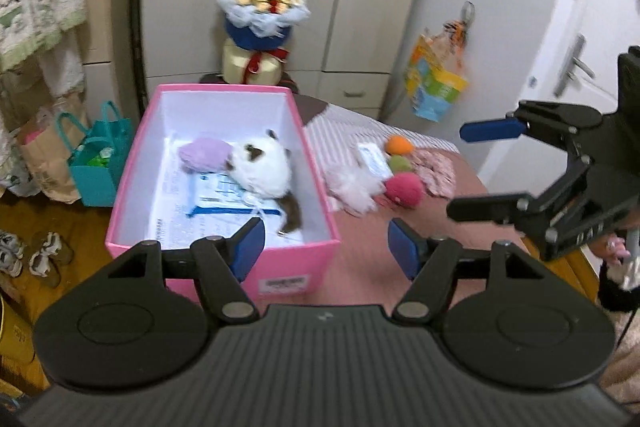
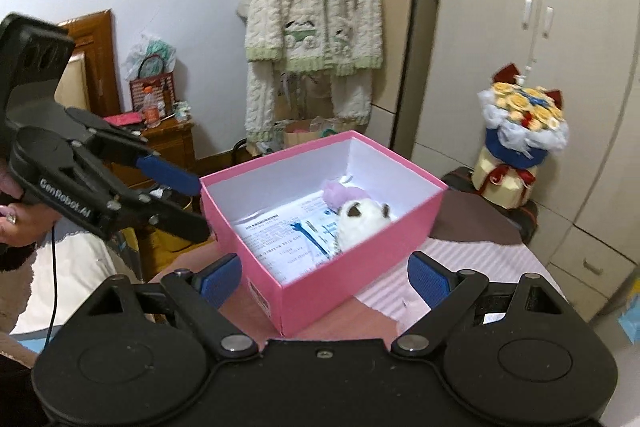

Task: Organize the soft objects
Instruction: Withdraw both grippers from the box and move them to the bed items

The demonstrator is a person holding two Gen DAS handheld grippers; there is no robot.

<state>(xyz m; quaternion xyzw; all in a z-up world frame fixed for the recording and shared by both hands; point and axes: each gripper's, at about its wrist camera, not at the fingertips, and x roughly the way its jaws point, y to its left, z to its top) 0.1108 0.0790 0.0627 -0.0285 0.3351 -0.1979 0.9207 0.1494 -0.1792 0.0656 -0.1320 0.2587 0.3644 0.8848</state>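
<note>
An open pink box (image 1: 208,259) (image 2: 320,287) stands on the table. In it lie a white plush cat (image 1: 262,167) (image 2: 362,217), a lilac plush (image 1: 204,155) (image 2: 340,193) and some printed papers. Right of the box lie an orange ball (image 1: 399,145), a green ball (image 1: 400,163), a pink ball (image 1: 404,190), a white fluffy piece (image 1: 352,189), a small packet (image 1: 374,161) and a patterned cloth (image 1: 436,173). My left gripper (image 1: 328,247) (image 2: 188,201) hovers open and empty by the box's near wall. My right gripper (image 2: 326,285) (image 1: 476,169) is wide open and empty, near the box's corner.
A flower bouquet (image 1: 262,7) (image 2: 524,123) stands behind the box in front of wardrobe doors. A teal bag (image 1: 100,163) and a paper bag sit on the floor to the left, with sandals nearby. A knitted cardigan (image 2: 316,7) hangs on the wall.
</note>
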